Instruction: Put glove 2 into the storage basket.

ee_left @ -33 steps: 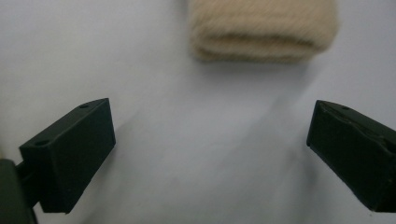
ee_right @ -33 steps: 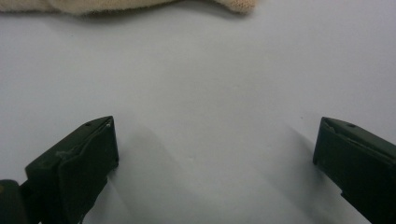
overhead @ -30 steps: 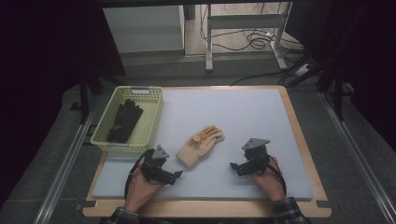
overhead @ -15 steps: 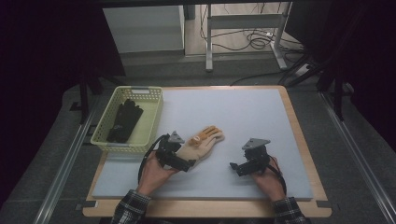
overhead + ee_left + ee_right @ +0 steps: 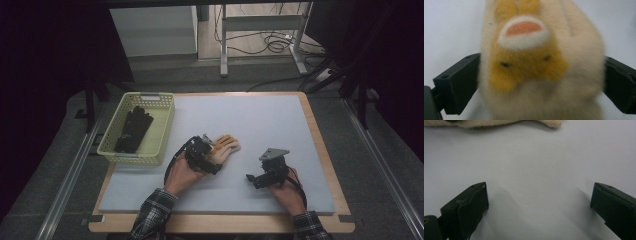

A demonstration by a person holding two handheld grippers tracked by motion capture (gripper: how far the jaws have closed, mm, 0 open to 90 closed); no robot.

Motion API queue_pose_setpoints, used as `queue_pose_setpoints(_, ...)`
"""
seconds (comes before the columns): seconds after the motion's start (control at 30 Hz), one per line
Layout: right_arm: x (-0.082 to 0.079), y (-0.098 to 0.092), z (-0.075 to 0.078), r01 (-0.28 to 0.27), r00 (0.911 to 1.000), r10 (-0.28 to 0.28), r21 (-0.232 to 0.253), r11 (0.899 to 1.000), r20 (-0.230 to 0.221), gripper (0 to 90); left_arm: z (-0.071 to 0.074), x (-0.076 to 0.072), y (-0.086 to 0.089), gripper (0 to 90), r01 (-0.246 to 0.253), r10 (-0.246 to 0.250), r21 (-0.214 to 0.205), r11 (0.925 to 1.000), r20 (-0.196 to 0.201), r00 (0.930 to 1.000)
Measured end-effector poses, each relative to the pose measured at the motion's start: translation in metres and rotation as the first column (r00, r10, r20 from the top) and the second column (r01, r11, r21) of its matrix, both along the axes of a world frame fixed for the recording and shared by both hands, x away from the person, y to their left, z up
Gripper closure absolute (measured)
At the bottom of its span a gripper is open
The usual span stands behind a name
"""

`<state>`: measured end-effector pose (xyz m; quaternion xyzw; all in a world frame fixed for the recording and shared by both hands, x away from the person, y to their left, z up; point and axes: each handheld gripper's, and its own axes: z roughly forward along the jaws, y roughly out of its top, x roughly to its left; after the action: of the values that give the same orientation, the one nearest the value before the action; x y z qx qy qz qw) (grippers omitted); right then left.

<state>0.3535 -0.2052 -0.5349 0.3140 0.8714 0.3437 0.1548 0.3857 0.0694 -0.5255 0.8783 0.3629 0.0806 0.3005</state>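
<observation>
1. Two grippers are working over the white mat (image 5: 280, 130). The left gripper (image 5: 541, 82) is standing with its jaws spread, one on each side of the cream glove (image 5: 541, 65), flanking its fuzzy body without clearly squeezing it.
2. The right gripper (image 5: 537, 202) is resting with its jaws wide apart over bare mat, holding nothing, with the glove's edge lying well ahead of it.
3. The glove (image 5: 223, 148) is lying flat near the mat's middle, its orange-tipped fingers pointing away from the left gripper (image 5: 202, 155).
4. Judging by its pile, the glove is likely light, soft and easily bunched. A pinch across the cuff or palm is looking soundest, since the fingers would flop.
5. The yellow basket (image 5: 162, 132) is sitting at the mat's left edge, holding a black glove (image 5: 132, 129).
</observation>
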Motion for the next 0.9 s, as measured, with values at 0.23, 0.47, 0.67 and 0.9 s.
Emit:
queue_pose_setpoints(0.23, 0.0, 0.0, 0.0, -0.001, 1.0, 0.001, 0.0, 1.0, 0.0, 1.4, -0.003, -0.004, -0.006, 13.7, 0.023, -0.023, 0.029, 0.9993, 0.02, 0.9995)
queue_pose_setpoints(0.47, 0.0, 0.0, 0.0, -0.003, 1.0, 0.003, -0.005, 1.0, 0.005, 1.4, 0.004, -0.012, -0.007, 46.1, 0.029, -0.029, 0.047, 0.9985, 0.014, 0.9995)
queue_pose_setpoints(0.67, 0.0, 0.0, 0.0, -0.005, 1.0, 0.005, -0.007, 1.0, 0.008, 1.4, 0.005, -0.017, -0.009, 59.2, 0.03, -0.031, 0.042, 0.9987, 0.027, 0.9992)
queue_pose_setpoints(0.9, 0.0, 0.0, 0.0, -0.004, 1.0, 0.004, -0.006, 1.0, 0.007, 1.5, 0.016, -0.012, -0.003, 59.6, -0.004, 0.003, 0.028, 0.9996, 0.02, 0.9998)
